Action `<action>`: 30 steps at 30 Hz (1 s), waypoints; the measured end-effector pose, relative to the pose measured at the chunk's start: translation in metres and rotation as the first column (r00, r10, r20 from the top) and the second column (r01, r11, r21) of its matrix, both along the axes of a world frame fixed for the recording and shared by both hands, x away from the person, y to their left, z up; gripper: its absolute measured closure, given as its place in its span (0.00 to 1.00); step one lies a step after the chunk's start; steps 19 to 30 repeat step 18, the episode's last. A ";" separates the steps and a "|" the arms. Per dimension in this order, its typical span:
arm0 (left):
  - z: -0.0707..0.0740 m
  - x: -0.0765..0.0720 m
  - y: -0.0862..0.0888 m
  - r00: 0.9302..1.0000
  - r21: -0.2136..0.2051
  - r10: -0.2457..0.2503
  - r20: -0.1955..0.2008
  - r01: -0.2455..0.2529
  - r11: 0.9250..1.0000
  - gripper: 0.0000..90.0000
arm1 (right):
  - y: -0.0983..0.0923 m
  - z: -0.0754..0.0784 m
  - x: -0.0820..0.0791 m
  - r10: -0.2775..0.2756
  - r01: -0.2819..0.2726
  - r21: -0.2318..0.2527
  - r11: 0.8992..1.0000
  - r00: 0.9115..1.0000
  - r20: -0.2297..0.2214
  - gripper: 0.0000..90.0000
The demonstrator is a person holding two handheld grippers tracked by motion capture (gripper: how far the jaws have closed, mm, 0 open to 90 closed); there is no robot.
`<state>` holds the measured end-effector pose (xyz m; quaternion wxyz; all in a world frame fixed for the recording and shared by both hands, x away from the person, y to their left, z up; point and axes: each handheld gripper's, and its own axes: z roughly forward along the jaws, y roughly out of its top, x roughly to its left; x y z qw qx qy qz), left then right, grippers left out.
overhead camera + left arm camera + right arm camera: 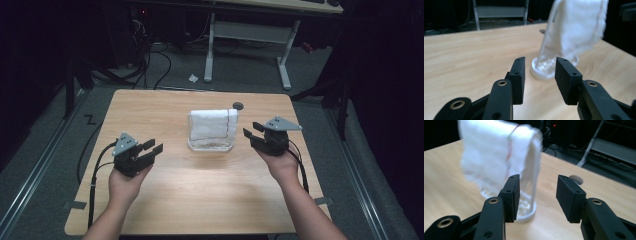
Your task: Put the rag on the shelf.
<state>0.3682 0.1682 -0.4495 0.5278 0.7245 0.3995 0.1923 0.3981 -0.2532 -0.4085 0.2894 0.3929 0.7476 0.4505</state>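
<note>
Wooden surface (200, 195) seen from above, light grain, rounded corners, on a grey carpeted floor (40, 165). White towel (212, 125) draped over a small white rack (211, 146), standing upright at the middle of the surface, somewhat nearer the far edge than the near one. Thin reddish stripe running down the towel near its right side. Small dark round hole (238, 105) in the surface close to the far edge, just behind the towel.

Left hand-held gripper (151, 149) held in a hand (125, 186) above the left half of the surface, jaws parted to a moderate gap, nothing between them, pointed toward the rack and well apart from it. Black cable (94, 180) trailing from it off the left edge. In the left gripper view, pads (519, 75) framing the rack's round white base (549, 71), towel (579, 27) hanging blurred above.

Right hand-held gripper (252, 133) held in the other hand (284, 165) near the right edge, jaws likewise spread wide and empty, tips near the rack's right side but not touching it. In the right gripper view, towel (496, 155) and rack (529, 207) just beyond the left pad (512, 195), the round hole (577, 179) past the right one.

White-legged desk frame (247, 35) on the floor beyond the far edge, with a scrap of white paper (193, 78) beside it.
</note>
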 end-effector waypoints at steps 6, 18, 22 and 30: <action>-0.049 -0.040 -0.005 0.997 0.097 -0.027 -0.078 0.034 0.995 0.63 | 0.008 -0.047 -0.041 0.008 -0.011 -0.028 1.000 0.997 -0.074 0.54; -0.076 -0.049 -0.017 0.986 0.158 -0.068 -0.151 0.092 0.983 0.60 | 0.007 -0.112 -0.072 -0.001 -0.011 -0.061 0.998 0.981 -0.194 0.52; -0.076 -0.049 -0.017 0.986 0.158 -0.068 -0.151 0.092 0.983 0.60 | 0.007 -0.112 -0.072 -0.001 -0.011 -0.061 0.998 0.981 -0.194 0.52; -0.076 -0.049 -0.017 0.986 0.158 -0.068 -0.151 0.092 0.983 0.60 | 0.007 -0.112 -0.072 -0.001 -0.011 -0.061 0.998 0.981 -0.194 0.52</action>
